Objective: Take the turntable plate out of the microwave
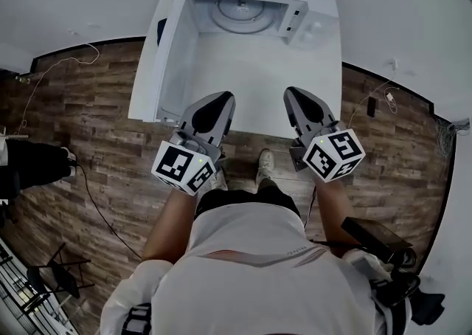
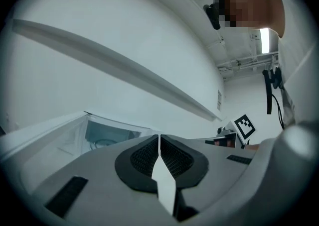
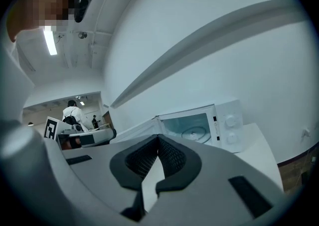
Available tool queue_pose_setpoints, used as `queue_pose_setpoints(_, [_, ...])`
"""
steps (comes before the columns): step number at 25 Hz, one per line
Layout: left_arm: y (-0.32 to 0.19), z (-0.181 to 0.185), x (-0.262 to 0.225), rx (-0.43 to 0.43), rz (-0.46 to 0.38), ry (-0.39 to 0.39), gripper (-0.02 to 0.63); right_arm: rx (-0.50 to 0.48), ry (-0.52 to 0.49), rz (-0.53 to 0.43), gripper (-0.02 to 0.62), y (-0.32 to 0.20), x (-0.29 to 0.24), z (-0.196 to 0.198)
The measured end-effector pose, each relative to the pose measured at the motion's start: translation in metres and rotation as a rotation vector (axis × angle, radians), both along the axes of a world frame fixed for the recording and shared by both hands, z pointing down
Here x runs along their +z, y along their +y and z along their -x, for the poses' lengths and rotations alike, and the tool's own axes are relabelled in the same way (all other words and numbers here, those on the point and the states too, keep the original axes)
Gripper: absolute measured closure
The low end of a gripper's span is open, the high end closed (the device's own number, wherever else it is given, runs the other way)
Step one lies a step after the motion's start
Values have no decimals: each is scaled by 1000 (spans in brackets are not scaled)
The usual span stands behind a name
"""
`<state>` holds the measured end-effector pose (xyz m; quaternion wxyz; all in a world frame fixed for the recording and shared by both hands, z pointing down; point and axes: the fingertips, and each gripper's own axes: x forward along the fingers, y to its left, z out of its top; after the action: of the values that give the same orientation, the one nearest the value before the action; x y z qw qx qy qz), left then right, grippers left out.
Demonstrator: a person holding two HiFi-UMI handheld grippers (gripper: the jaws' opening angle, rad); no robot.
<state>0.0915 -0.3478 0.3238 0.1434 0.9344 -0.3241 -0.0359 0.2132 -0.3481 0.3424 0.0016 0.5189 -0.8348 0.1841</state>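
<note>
The white microwave stands at the back of a white table, its door swung open to the left. Inside the cavity lies the round glass turntable plate, also visible in the right gripper view as the plate and faintly in the left gripper view as the plate. My left gripper and right gripper hover side by side over the table's near edge, well short of the microwave. Both are shut and hold nothing: left jaws meet, right jaws meet.
The microwave's control knobs sit right of the cavity. Cables trail over the wood floor left and right of the table. A dark chair stands at lower left. People stand far off in the room.
</note>
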Motion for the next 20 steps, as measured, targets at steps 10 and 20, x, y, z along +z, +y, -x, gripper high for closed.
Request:
queue_pose_setpoints(10, [-104, -28, 91, -117, 202, 91, 595, -18, -73, 139, 592, -96, 93, -7])
queue_pose_setpoints(20, [-198, -39, 174, -201, 376, 241, 555, -26, -359, 249, 514, -186, 167, -1])
